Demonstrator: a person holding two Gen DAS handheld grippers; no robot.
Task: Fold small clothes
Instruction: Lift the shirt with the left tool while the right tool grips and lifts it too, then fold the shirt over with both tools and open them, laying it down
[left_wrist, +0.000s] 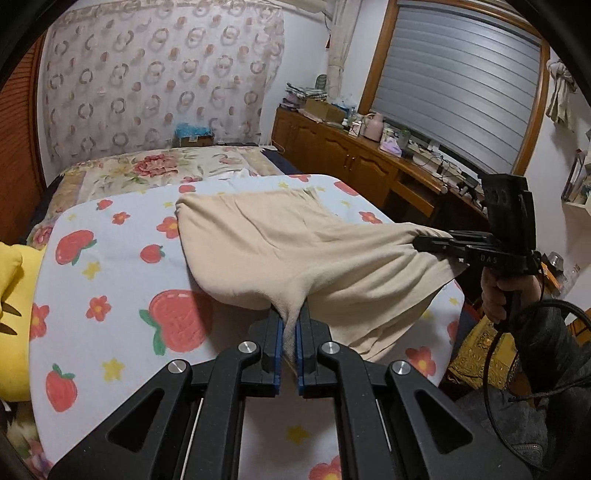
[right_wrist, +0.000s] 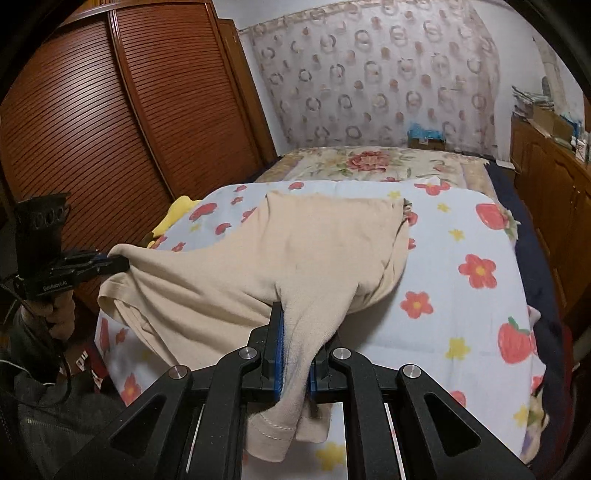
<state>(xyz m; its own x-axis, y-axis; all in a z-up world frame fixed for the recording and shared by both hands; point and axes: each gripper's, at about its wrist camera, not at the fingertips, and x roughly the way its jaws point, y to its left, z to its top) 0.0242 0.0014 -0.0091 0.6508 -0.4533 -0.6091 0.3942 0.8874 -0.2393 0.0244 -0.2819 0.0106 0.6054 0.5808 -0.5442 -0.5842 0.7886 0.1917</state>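
Over the strawberry blanket (left_wrist: 110, 266) on the bed, the beige garment (left_wrist: 280, 251) hangs stretched between the left claw (left_wrist: 290, 332) and right claw (right_wrist: 295, 343), each pinching one near corner.

This is a lived-in home bedroom. A bed (left_wrist: 155, 173) under a floral cover fills the middle, with a strawberry-print blanket (left_wrist: 110, 266) laid over its near end and a ring-patterned curtain (left_wrist: 159, 74) hanging behind it at 12 o'clock. In the left wrist view a cluttered wooden cabinet (left_wrist: 332, 147) runs under a shuttered window (left_wrist: 461, 81) at 2 o'clock, and in the right wrist view a louvred wooden wardrobe (right_wrist: 110, 110) stands at 10 o'clock.
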